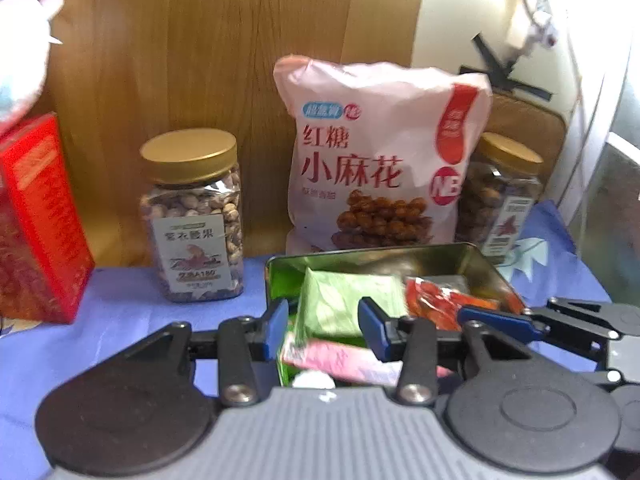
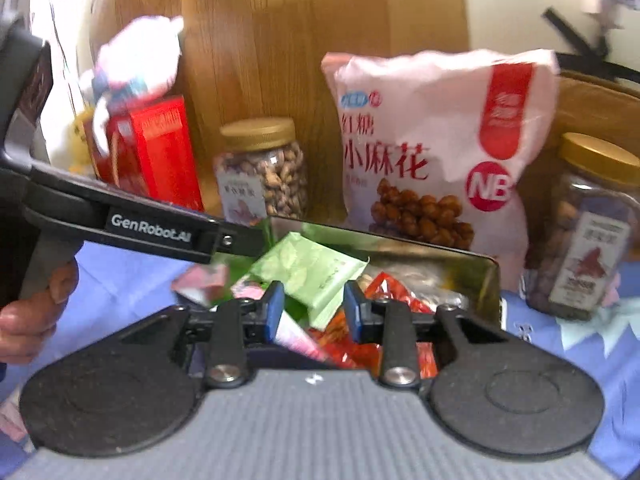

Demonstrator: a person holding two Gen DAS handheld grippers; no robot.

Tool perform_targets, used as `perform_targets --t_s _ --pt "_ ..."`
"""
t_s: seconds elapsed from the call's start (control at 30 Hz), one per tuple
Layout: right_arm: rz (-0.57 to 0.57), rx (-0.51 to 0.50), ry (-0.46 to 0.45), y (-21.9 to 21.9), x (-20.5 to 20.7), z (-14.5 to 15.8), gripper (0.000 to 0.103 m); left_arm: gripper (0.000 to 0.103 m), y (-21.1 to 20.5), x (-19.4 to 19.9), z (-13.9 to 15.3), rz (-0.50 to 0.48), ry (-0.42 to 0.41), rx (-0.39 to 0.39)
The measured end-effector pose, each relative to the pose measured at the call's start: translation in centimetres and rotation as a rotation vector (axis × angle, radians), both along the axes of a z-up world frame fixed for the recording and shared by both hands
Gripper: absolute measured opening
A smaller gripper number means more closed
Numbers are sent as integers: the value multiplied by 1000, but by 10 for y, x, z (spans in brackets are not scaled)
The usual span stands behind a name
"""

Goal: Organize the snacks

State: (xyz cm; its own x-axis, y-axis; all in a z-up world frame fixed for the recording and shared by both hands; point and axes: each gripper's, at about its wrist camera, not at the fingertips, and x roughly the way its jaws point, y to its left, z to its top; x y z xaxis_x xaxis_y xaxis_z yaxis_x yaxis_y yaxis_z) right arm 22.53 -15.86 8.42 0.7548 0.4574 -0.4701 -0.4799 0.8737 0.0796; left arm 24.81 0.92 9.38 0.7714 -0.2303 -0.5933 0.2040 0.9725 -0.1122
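**Both claws hang over the snack tin**

The left gripper [image 1: 324, 330] tilts downward, jaws narrowly apart and gripping nothing, above the open shiny metal tin [image 1: 484, 258] of wrapped snacks. Just right of it, the right gripper [image 2: 314, 310] is angled likewise, narrowly parted, empty, above the green foil packet [image 2: 308, 270].

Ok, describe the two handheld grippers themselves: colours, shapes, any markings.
Both match: the left gripper and right gripper have blue finger pads on black linkage arms with silver pivot bolts, two round black discs and a ribbed grey body. The left gripper's black side, seen from the right wrist, reads GenRobot.AI in white.
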Motion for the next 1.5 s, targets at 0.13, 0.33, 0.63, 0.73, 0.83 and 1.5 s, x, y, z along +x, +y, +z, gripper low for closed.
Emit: perform_targets --t_s 0.13,0.33,0.63,0.73,0.83,1.5 --pt "-33 75 -25 -18 -43 1 36 40 0 -41 1 -13 -7 -26" --pt "-94 174 -24 -42 -102 -9 36 40 -13 -104 -20 -31 6 -12" --pt "-212 309 45 -61 -176 -26 56 51 -31 -179 -44 -37 2 25" --pt "-238 349 82 -63 -190 -32 63 57 -33 -195 -48 -29 3 35" --pt "-247 359 102 -60 -202 -36 66 80 -31 -208 -50 -2 -9 48" --pt "-257 370 139 -45 -223 -45 78 103 -26 -241 -52 133 -53 176"
